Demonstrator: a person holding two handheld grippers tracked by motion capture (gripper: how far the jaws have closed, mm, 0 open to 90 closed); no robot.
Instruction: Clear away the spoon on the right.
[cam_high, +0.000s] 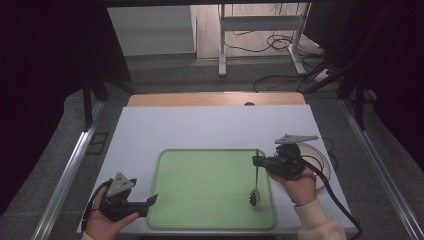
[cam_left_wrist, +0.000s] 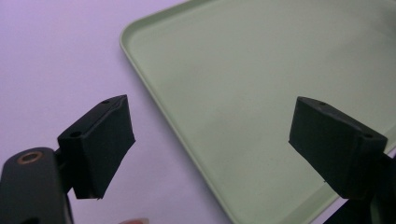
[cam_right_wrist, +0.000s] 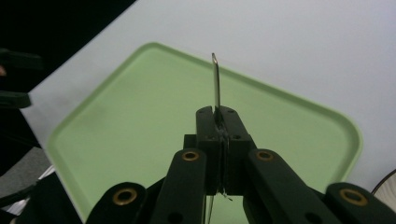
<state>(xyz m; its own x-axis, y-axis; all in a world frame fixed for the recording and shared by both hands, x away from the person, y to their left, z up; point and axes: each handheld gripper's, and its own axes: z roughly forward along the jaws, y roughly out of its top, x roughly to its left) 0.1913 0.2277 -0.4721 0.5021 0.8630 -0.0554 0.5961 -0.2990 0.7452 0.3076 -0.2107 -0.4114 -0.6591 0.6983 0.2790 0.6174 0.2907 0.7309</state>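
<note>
One spoon (cam_high: 256, 175) hangs upright, bowl down, clamped in right tongs (cam_high: 256, 161); left tongs (cam_high: 151, 200) gape.

A pale grey-white table (cam_high: 210, 127) carries everything, with a strip of bare wood (cam_high: 215, 99) showing along its far edge. A light green tray (cam_high: 200, 185) with rounded corners and a low raised rim lies flat on the near middle of the table, its near edge close to the table's near edge. To the right of the tray, near the table's right edge, a round white plate (cam_high: 320, 156) rests directly on the surface.
</note>
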